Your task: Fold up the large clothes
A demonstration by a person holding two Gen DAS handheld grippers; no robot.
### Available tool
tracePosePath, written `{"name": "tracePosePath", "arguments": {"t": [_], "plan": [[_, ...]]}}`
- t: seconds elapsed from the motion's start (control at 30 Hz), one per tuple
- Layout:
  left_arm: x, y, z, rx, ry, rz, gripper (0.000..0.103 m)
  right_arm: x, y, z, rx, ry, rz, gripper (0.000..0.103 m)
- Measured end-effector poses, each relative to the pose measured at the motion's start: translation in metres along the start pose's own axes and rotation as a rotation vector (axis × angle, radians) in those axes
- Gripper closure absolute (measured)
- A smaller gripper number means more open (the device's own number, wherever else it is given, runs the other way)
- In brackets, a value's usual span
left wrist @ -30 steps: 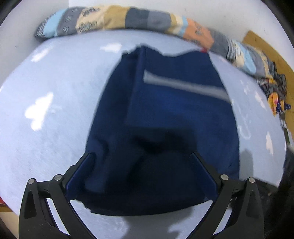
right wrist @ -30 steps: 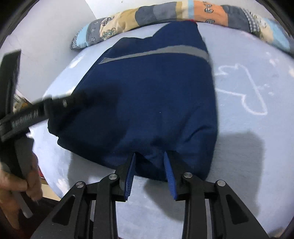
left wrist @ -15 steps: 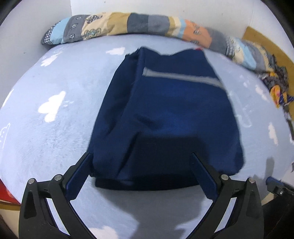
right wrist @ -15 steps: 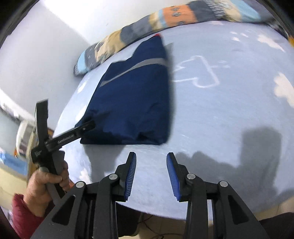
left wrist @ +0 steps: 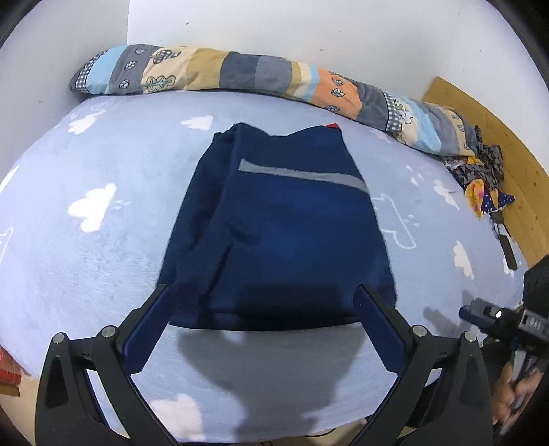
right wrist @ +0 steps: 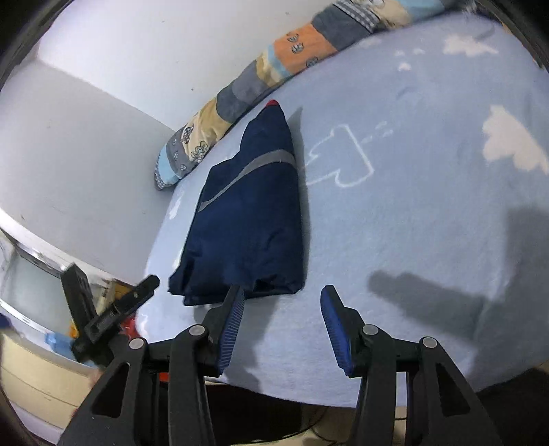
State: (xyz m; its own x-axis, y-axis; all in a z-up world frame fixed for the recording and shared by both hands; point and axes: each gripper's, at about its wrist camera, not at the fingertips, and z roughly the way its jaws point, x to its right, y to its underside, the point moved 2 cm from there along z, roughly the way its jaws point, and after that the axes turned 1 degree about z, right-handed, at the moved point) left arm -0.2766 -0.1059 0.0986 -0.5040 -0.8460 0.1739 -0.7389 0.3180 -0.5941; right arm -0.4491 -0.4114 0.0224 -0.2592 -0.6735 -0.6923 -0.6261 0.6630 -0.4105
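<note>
1. Since a second ago both grippers have pulled back off the navy garment (left wrist: 274,233); my right gripper (right wrist: 283,317) has let go of its hem and rolled aside.
2. Folded, the garment lies flat mid-bed on the pale blue cloud-print sheet (left wrist: 85,247), grey stripe (left wrist: 302,175) across its top.
3. Left gripper (left wrist: 260,329) hangs over the near hem, fingers wide, nothing between them.
4. Right fingers are opening, empty, the garment just beyond the left one.
5. A patchwork bolster (left wrist: 240,72) runs along white walls (left wrist: 274,27); a wooden board (left wrist: 514,164) stands at right.
6. Crumpled patterned cloth (left wrist: 483,185) by the board is hard to identify; a hand (left wrist: 511,408) is cut off at the frame edge.
</note>
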Motion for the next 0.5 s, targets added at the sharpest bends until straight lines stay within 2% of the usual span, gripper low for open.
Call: {"name": "tracePosePath", "arguments": {"t": [0.1, 0.2, 0.37, 0.5], "plan": [[-0.016, -0.008, 0.017, -0.038, 0.034, -0.024, 0.0, -0.004, -0.001, 0.003, -0.001, -0.013, -0.018, 0.052], [-0.04, -0.025, 0.036, -0.094, 0.109, -0.147, 0.0, -0.005, -0.002, 0.007, 0.006, -0.003, -0.03, 0.042], [-0.081, -0.042, 0.057, -0.093, 0.194, -0.322, 0.0, 0.0, -0.003, 0.019, -0.028, 0.025, -0.01, 0.042], [-0.1, -0.045, 0.075, -0.124, 0.304, -0.457, 0.0, 0.0, -0.017, 0.035, -0.046, 0.049, -0.016, 0.042]]}}
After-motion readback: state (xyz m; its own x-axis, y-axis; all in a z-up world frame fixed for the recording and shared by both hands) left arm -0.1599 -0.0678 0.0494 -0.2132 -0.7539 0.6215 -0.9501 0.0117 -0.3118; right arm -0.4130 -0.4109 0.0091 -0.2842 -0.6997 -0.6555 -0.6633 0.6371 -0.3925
